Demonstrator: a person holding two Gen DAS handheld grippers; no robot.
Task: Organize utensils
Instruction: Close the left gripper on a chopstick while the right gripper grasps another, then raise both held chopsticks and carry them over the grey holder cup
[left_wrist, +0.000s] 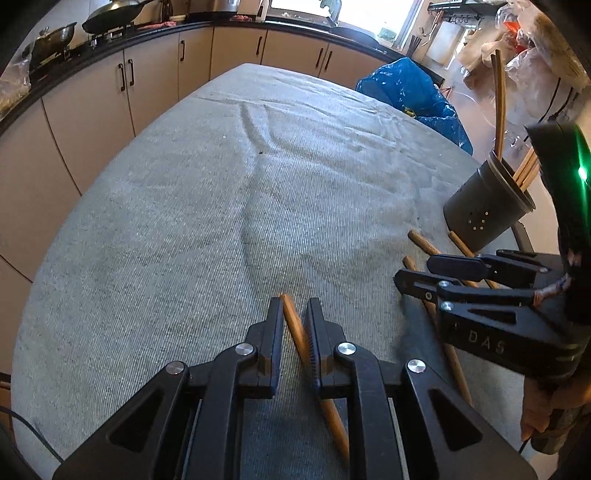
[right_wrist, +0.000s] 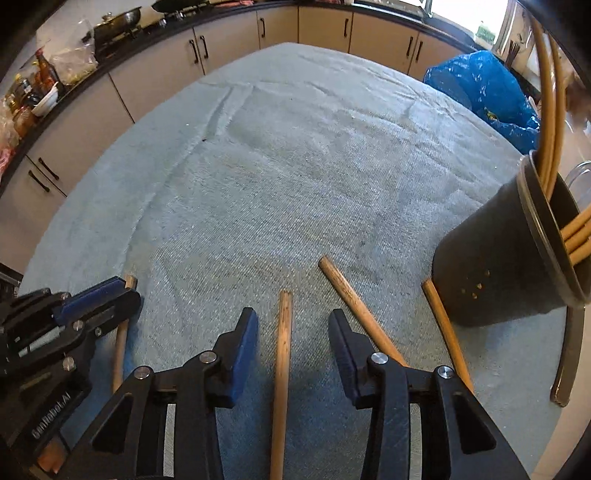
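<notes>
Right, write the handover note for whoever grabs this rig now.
Left hand-held gripper: shut on one brown wooden chopstick, low over the grey woven tablecloth.
Right hand-held gripper: open, straddling another loose wooden chopstick, not gripping.
Dark cylindrical utensil holder stands at the right and already holds several chopsticks.
Left: the held one plus three loose ones near the holder.

Daylight floods in from the window (left_wrist: 354, 11) at the far wall, blown out to white. The tablecloth (left_wrist: 221, 221) is evenly lit with soft shadows. Fisheye distortion bends both views' edges; corners go black.
</notes>
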